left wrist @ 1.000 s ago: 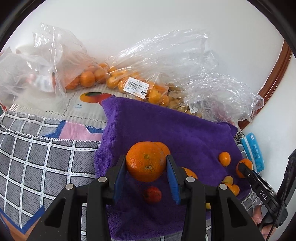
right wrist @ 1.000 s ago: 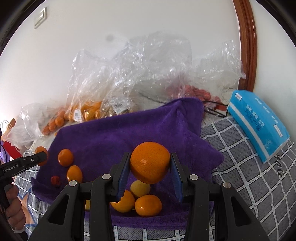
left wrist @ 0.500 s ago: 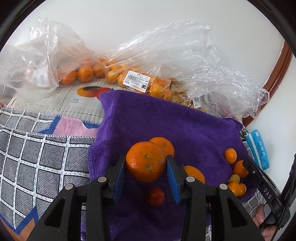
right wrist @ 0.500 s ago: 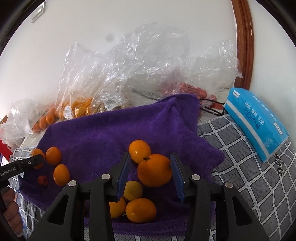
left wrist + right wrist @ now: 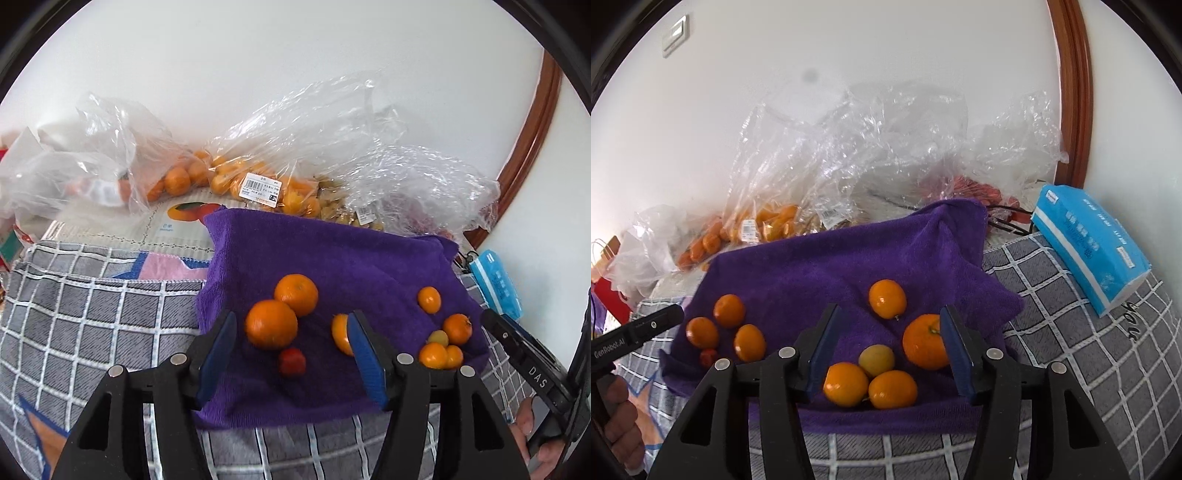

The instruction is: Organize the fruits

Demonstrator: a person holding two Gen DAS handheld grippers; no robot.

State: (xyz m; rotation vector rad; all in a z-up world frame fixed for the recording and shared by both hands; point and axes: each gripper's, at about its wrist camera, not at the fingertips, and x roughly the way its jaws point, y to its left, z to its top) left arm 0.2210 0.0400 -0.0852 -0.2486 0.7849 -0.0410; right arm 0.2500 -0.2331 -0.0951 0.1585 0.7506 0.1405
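A purple towel (image 5: 351, 258) (image 5: 831, 266) lies on a grey checked cloth. In the left wrist view my left gripper (image 5: 291, 352) is open and empty; a large orange (image 5: 271, 324) lies on the towel between its fingers, beside another orange (image 5: 296, 294), a third orange (image 5: 341, 334) and a small red fruit (image 5: 292, 362). In the right wrist view my right gripper (image 5: 886, 349) is open and empty; a large orange (image 5: 925, 346) lies by its right finger, near three small oranges (image 5: 887, 298) (image 5: 846, 384) (image 5: 892, 384) and a yellowish fruit (image 5: 876, 360).
Clear plastic bags (image 5: 258, 184) (image 5: 849, 166) with small oranges and other fruit lie behind the towel against the white wall. A blue tissue pack (image 5: 1089, 251) (image 5: 498, 284) lies to the right. A wooden frame (image 5: 1071, 92) runs up the right side.
Both grippers opened and let go of their large oranges, which now rest on the purple towel. Both grippers drew back a little.
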